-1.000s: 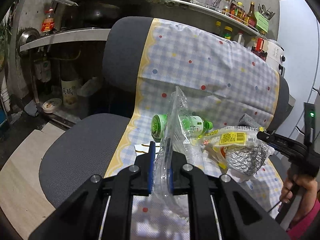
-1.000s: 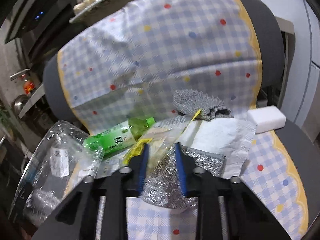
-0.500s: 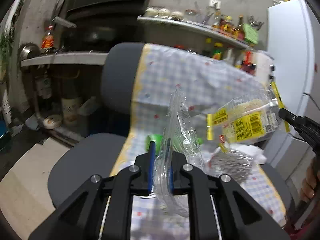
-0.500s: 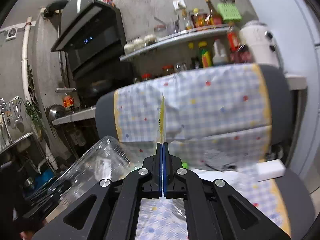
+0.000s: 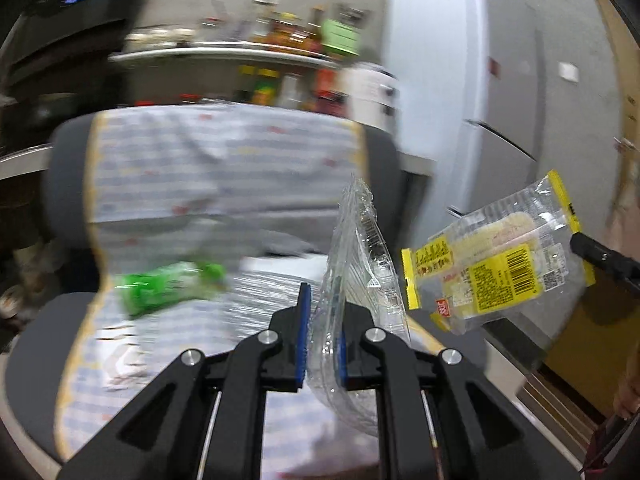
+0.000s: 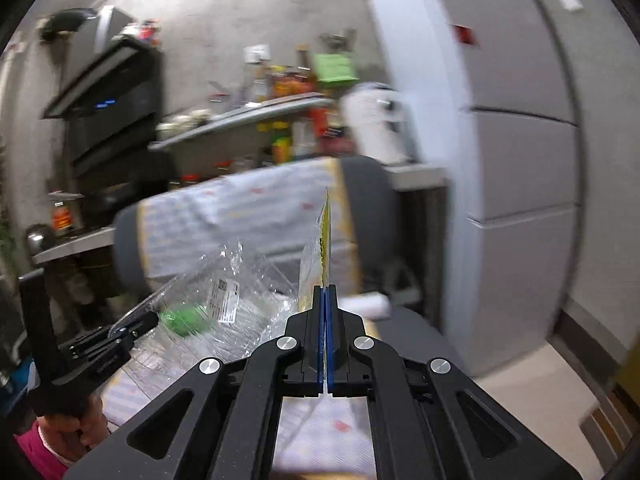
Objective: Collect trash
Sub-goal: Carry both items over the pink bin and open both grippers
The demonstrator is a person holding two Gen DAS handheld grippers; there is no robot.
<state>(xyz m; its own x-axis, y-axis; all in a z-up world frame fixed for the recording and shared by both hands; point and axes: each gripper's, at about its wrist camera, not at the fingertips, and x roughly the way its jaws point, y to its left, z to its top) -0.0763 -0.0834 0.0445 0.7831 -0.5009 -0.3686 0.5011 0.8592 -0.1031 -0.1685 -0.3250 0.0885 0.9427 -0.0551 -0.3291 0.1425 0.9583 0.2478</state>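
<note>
My left gripper [image 5: 320, 304] is shut on a crumpled clear plastic container [image 5: 360, 256], held up in front of the chair. My right gripper [image 6: 325, 294] is shut on a yellow-edged clear snack wrapper [image 6: 325, 236], seen edge-on. In the left wrist view that wrapper [image 5: 496, 256] hangs in the air at right, pinched by the right gripper's fingers [image 5: 596, 254]. In the right wrist view the clear container [image 6: 224, 292] shows at lower left with the left gripper [image 6: 132, 326]. A green bottle [image 5: 168, 284] lies blurred on the chair's checked cloth [image 5: 216, 168].
A grey office chair [image 5: 68, 176] carries the cloth, a silvery scrubber pad [image 5: 264, 288] and a white block [image 6: 368, 304]. A tall white fridge [image 6: 516, 152] stands to the right. A shelf [image 5: 216, 54] of bottles and a range hood [image 6: 108, 84] are behind. A hand in a pink sleeve [image 6: 60, 436] holds the left tool.
Both grippers lifted off the chair and swung right toward the fridge. My right gripper shut on the yellow wrapper and carried it up; my left still holds the clear container.
</note>
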